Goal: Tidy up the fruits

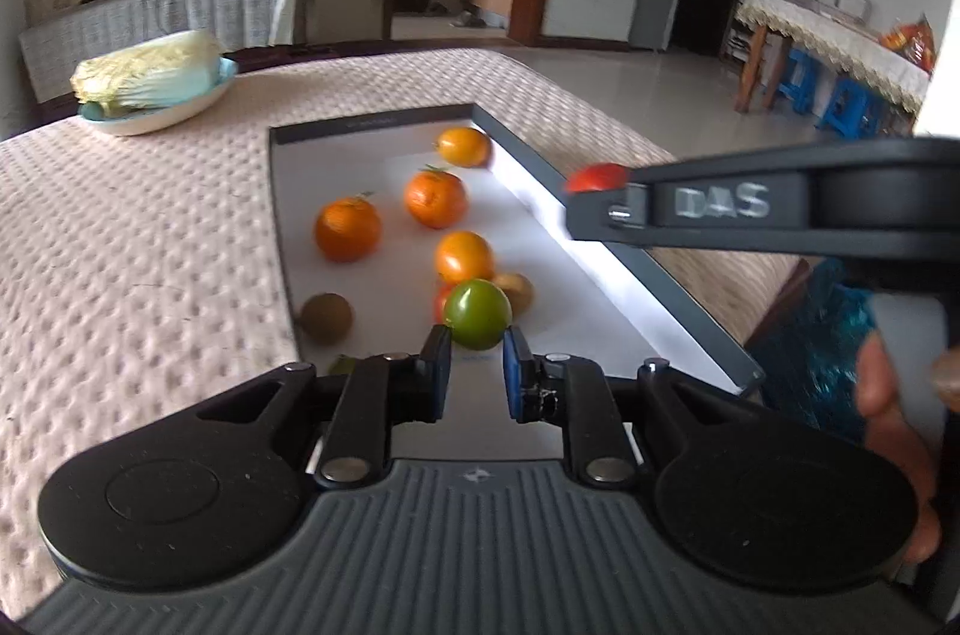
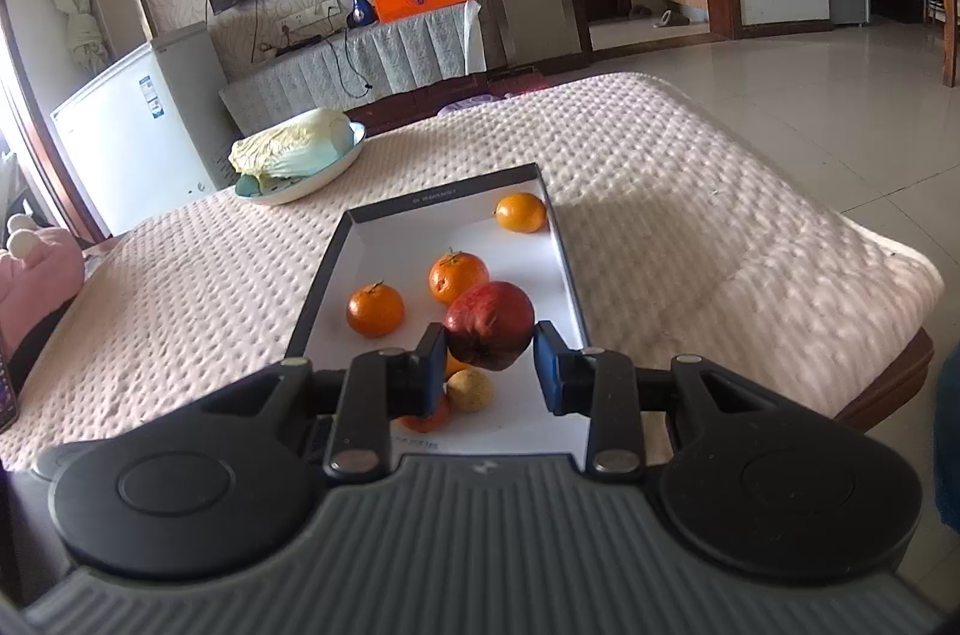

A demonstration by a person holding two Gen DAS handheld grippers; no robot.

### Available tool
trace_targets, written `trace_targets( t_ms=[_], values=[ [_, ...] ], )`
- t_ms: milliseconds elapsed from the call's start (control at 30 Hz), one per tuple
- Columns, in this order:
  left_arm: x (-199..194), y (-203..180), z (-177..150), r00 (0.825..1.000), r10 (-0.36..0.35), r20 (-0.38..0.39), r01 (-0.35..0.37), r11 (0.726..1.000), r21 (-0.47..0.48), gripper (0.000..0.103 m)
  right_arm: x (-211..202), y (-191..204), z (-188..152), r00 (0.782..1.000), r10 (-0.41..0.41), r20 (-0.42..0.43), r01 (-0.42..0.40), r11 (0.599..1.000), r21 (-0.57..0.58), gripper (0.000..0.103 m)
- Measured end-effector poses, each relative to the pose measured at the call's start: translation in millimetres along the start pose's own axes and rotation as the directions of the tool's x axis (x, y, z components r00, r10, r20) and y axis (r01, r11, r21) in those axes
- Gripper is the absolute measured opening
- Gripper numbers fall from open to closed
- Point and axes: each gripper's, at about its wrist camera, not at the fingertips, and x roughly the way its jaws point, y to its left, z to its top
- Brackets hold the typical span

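we are mid-sort. our right gripper is clamped on a wrinkled dark-red apple, held above the shallow grey-rimmed white tray on the quilted pink bed. our left gripper stands parted around a round green tomato just ahead; we cannot tell whether it touches. round orange tangerines lie beyond. next, we judge, the apple needs a bare spot.
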Motion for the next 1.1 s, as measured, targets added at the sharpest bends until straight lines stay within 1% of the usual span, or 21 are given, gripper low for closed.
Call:
trace_targets(
  t_ms=[133, 167, 200, 233, 300, 333, 367, 400, 500, 600, 667, 767, 833, 933, 1000, 1100],
  values=[
    [2, -3, -3, 1.0, -0.013, -0.013, 0.013, 1.0, 0.029, 0.021, 15, 11, -1, 0.999, 0.01, -0.034, -0.011, 1.0, -0.026, 0.036],
    [3, -3, -3, 1.0, -0.016, -0.016, 0.017, 0.999, 0.031, 0.023, 19, 15, -2, 0.999, 0.013, -0.04, -0.015, 0.999, -0.037, 0.036],
    [3, -3, -4, 1.0, -0.016, -0.018, 0.016, 0.999, 0.034, 0.028, 21, 18, -2, 0.999, 0.013, -0.041, -0.015, 0.999, -0.045, 0.036],
    [3, -3, -4, 1.0, -0.013, -0.02, 0.013, 0.999, 0.038, 0.031, 23, 21, -2, 0.999, 0.011, -0.04, -0.013, 0.999, -0.051, 0.036],
    [2, -4, -5, 1.0, -0.004, -0.014, 0.005, 0.999, 0.049, 0.037, 25, 25, -2, 0.999, 0.006, -0.034, -0.008, 0.998, -0.06, 0.046],
    [2, -3, -5, 1.0, 0.0, -0.011, 0.0, 0.999, 0.052, 0.037, 25, 26, -3, 1.0, 0.001, -0.023, -0.002, 0.998, -0.061, 0.059],
    [2, -3, -4, 1.0, 0.0, -0.01, 0.001, 0.999, 0.053, 0.039, 24, 27, -2, 1.0, -0.011, -0.008, 0.01, 0.998, -0.063, 0.068],
    [2, -2, -4, 1.0, -0.002, -0.009, 0.002, 0.999, 0.051, 0.04, 22, 27, -2, 1.0, -0.024, 0.013, 0.024, 0.998, -0.063, 0.071],
    [-1, 0, -4, 1.0, 0.009, -0.004, -0.009, 0.998, 0.054, 0.04, 14, 23, -1, 0.999, -0.023, 0.046, 0.025, 0.999, -0.047, 0.071],
    [-3, 3, -4, 0.999, 0.039, -0.001, -0.039, 0.998, 0.053, 0.04, -1, 14, 1, 0.996, -0.032, 0.077, 0.033, 0.999, -0.009, 0.071],
    [-9, 7, -5, 0.999, 0.053, 0.002, -0.053, 0.998, 0.042, 0.04, -16, 8, 2, 0.995, -0.047, 0.091, 0.045, 0.999, 0.016, 0.071],
    [-20, 11, -7, 0.997, 0.079, 0.014, -0.08, 0.996, 0.027, 0.04, -37, -5, 0, 0.99, -0.088, 0.111, 0.083, 0.995, 0.054, 0.071],
    [-30, 13, -9, 0.996, 0.086, 0.024, -0.087, 0.996, 0.013, 0.04, -51, -17, -7, 0.985, -0.136, 0.102, 0.127, 0.988, 0.09, 0.072],
    [-42, 14, -11, 0.995, 0.094, 0.041, -0.094, 0.996, -0.006, 0.041, -64, -36, -20, 0.981, -0.188, 0.046, 0.179, 0.972, 0.151, 0.072],
    [-51, 11, -15, 0.994, 0.098, 0.043, -0.098, 0.995, -0.018, 0.052, -70, -43, -28, 0.979, -0.202, 0.011, 0.197, 0.966, 0.167, 0.072],
    [-66, 3, -26, 0.994, 0.1, 0.037, -0.1, 0.995, -0.022, 0.063, -72, -48, -40, 0.975, -0.22, -0.041, 0.223, 0.964, 0.141, 0.072]
  ],
)
